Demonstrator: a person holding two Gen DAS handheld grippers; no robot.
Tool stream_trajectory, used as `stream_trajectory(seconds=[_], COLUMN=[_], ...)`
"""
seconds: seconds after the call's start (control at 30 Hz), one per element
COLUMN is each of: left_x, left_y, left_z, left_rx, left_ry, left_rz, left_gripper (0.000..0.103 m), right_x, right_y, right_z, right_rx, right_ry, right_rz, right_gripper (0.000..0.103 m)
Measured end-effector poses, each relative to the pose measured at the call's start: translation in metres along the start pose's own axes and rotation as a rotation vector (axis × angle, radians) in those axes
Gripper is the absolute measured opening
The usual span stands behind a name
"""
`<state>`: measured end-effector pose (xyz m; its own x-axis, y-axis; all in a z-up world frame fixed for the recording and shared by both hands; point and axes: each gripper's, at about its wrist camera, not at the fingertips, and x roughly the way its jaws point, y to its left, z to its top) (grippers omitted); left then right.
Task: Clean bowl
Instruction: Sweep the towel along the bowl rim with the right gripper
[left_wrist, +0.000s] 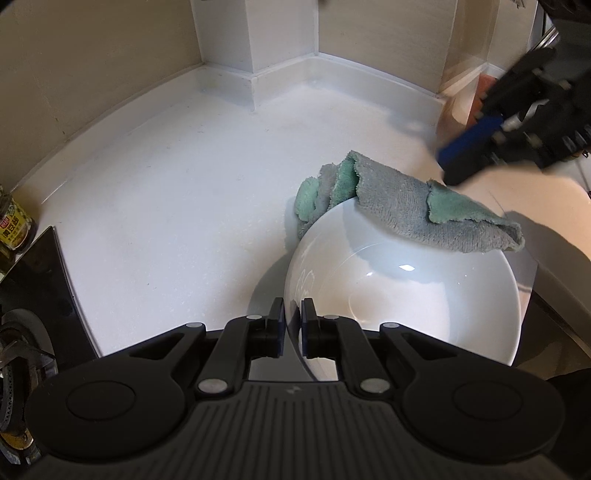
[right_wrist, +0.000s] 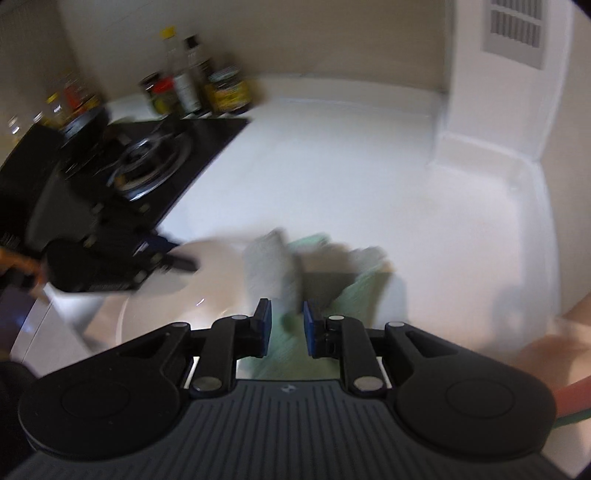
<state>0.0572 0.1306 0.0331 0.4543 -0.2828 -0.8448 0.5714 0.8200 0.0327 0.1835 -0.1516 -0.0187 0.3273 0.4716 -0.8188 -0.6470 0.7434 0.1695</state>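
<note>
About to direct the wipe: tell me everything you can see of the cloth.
The cloth is a fluffy towel, grey on one face and mint green on the other, crumpled and folded. It drapes over the far rim of the white bowl, one end hanging outside towards the counter. Neither hand-held gripper holds it.

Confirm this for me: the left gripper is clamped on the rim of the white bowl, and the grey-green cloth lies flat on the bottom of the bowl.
Not quite. The left gripper does clamp the white bowl by its rim, but the grey-green cloth is not on the bottom: the left wrist view shows it draped over the far rim, partly hanging outside onto the counter.
</note>
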Motion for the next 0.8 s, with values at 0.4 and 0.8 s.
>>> stream_trajectory(seconds=[0.4,0.8], left_x=[0.007,0.014], left_y=[0.001,0.004], left_z=[0.005,0.009], left_rx=[0.002,0.021], left_ry=[-0.002,-0.007], left_rz=[-0.004,-0.026], left_gripper=[0.007,0.007], right_x=[-0.004,0.071], right_y=[0.021,0.018], right_z=[0.017,0.046], right_rx=[-0.146,-0.348], right_ry=[-0.053,0.254], right_rz=[-0.086,0.017], right_gripper=[0.026,0.023])
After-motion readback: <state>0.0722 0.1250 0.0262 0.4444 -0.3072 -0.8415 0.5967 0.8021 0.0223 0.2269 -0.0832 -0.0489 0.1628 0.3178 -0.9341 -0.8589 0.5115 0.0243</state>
